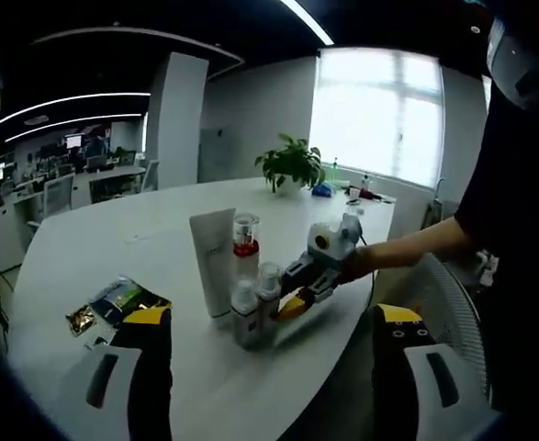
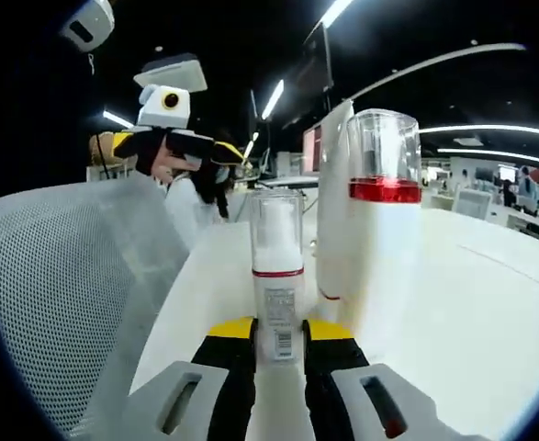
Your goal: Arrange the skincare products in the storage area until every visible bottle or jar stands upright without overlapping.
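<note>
Several skincare products stand close together on the white table (image 1: 113, 239). They are a white tube (image 1: 214, 262), a tall bottle with a red band and clear cap (image 1: 245, 241), and two small pump bottles (image 1: 244, 314) (image 1: 268, 287). My right gripper (image 1: 292, 301) comes in from the right and is shut on the nearer small bottle. In the right gripper view, that small bottle (image 2: 277, 276) stands upright between the jaws of my right gripper (image 2: 278, 326). The red-band bottle (image 2: 379, 239) and the tube (image 2: 333, 184) stand just behind it. My left gripper (image 1: 271, 322) hangs wide open in front of the group, holding nothing.
Several foil sachets (image 1: 117, 303) lie on the table at the left. A potted plant (image 1: 292, 165) and small items stand at the far edge. A grey mesh chair (image 1: 453, 312) (image 2: 67, 294) stands by the table's near edge. The left gripper (image 2: 173, 147) shows beyond the chair.
</note>
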Demonstrator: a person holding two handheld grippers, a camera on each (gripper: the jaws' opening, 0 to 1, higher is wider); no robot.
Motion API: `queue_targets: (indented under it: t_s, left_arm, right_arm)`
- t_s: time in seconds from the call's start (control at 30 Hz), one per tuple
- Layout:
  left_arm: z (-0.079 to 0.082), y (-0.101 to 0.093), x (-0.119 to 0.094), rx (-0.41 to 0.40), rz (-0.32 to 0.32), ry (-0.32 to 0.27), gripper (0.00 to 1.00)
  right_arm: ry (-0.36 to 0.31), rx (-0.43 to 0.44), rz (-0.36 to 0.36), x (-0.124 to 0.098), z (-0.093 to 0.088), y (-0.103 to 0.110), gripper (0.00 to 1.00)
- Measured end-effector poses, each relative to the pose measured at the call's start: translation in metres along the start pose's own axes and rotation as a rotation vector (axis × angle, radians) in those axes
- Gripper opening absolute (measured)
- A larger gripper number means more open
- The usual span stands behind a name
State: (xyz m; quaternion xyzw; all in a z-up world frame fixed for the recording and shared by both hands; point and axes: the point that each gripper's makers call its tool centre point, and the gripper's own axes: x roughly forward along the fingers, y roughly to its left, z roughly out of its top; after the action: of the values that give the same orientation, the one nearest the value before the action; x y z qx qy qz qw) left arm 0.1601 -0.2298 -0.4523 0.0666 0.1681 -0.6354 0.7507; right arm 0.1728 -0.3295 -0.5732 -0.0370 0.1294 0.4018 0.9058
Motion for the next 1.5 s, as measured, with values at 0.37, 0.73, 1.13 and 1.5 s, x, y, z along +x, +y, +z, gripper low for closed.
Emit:
queue_targets:
  t_s: [0.37,0.73,1.13,1.5]
  left_arm:
    - [0.0,-0.003,0.004,-0.008,-0.016,0.005,0.83]
    - [0.008,0.006,-0.002,-0.025,-0.011,0.023,0.83]
    - [0.009,0.012,-0.009,-0.046,-0.007,0.12,0.79]
    - [0.0,0.008,-0.025,-0.116,0.012,0.127,0.79]
  right_arm:
    - [0.015,0.019,0.004,0.002,-0.003,-0.004,0.11]
    - [0.161,0.124,-0.066,-0.015,-0.012,0.0,0.21]
    - [0.211,0.274,-0.205,-0.036,0.001,-0.001,0.42]
    - [0.23,0.303,-0.242,-0.049,0.012,0.017,0.56]
